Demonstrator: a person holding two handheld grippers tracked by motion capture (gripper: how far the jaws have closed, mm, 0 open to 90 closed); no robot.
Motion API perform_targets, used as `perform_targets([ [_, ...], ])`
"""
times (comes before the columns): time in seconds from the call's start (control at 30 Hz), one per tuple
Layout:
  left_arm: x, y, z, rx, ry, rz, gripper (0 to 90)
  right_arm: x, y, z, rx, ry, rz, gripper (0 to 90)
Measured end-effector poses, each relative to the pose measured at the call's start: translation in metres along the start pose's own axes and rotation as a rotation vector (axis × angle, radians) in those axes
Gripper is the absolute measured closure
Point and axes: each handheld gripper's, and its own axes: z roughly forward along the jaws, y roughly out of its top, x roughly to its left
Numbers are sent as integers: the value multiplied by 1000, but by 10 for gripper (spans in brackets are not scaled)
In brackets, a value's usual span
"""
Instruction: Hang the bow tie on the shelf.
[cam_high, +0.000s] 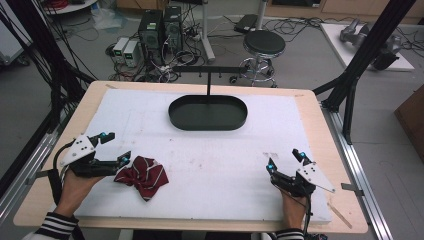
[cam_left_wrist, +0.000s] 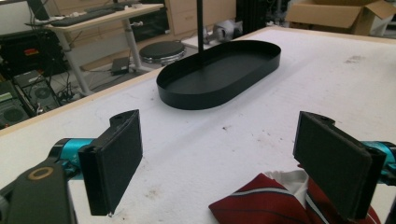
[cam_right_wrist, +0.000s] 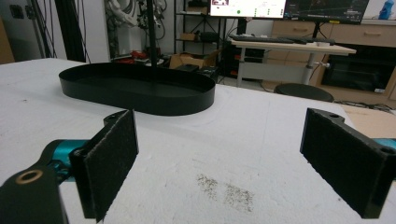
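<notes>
1. Here, left gripper (cam_high: 114, 147) with jaws spread wide, held low at the surface's (cam_high: 210, 165) near left, one jaw just beside a crumpled red striped cloth (cam_high: 141, 175).
2. Right gripper (cam_high: 285, 159) likewise spread, empty, near right.
3. Farther back, black oval tray (cam_high: 208, 112) with upright post.

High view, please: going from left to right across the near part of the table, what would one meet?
Left gripper → crumpled red striped cloth → bare stretch of white foam mat → right gripper.
</notes>
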Motion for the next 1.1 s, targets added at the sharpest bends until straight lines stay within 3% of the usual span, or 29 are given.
perform_targets([
  [0.27,0,10,-10,100,-55,52,168,0,0,0,0,1,1,104],
  [0.6,-6,13,-10,236,-186,130,188,0,0,0,0,0,7,104],
  [0.87,-13,10,-6,320,-216,171,204,0,0,0,1,-2,6,104],
  [1.1,-21,10,1,390,-278,213,241,-1,0,0,-5,-2,3,104],
])
